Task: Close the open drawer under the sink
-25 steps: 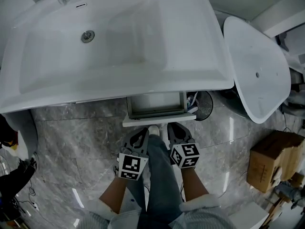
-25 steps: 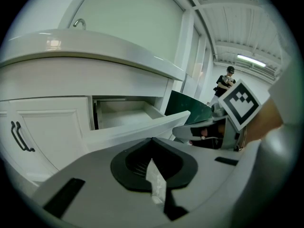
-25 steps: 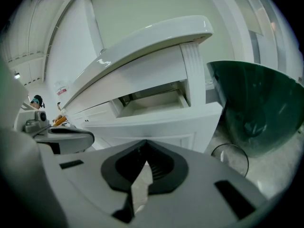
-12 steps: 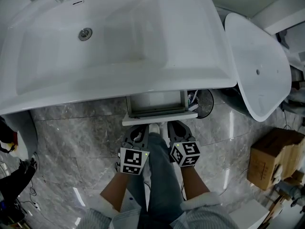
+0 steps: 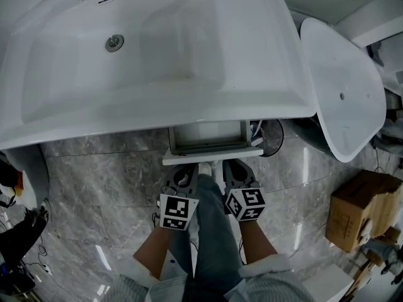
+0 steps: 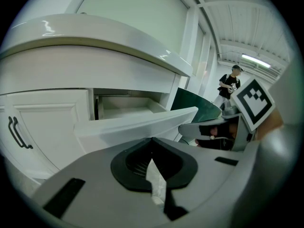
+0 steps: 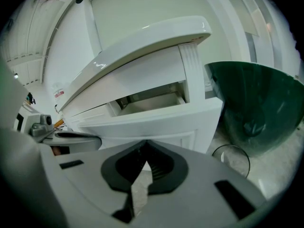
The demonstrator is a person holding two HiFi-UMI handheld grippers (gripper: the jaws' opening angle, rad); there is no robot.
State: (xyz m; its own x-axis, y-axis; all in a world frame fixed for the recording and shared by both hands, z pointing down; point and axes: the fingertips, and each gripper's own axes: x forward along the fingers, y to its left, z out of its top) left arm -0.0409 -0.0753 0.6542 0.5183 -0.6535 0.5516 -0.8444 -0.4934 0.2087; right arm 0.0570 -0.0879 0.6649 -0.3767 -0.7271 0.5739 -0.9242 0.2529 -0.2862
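Note:
The white drawer [image 5: 211, 145] under the big white sink [image 5: 157, 49] stands pulled out, its front panel [image 5: 213, 157] toward me. Both grippers hover low just in front of that panel, apart from it. My left gripper [image 5: 186, 171] is shut with nothing between its jaws, and the drawer front [image 6: 137, 125] lies just beyond its tips [image 6: 152, 139]. My right gripper [image 5: 232, 167] is also shut and empty, facing the drawer front [image 7: 152, 118] near its right end, with its tips [image 7: 145, 142] a short way off. The drawer's inside [image 6: 126, 109] looks empty.
A cabinet door with a dark handle [image 6: 16, 132] is left of the drawer. A loose white basin [image 5: 343, 87] leans at the right, beside a wire bin [image 5: 272, 137]. A cardboard box [image 5: 362, 209] sits further right. My leg [image 5: 211, 231] is between the grippers. A person [image 6: 230, 84] stands far off.
Both grippers have crept slightly toward the drawer front. The drawer is out by the same amount as before.

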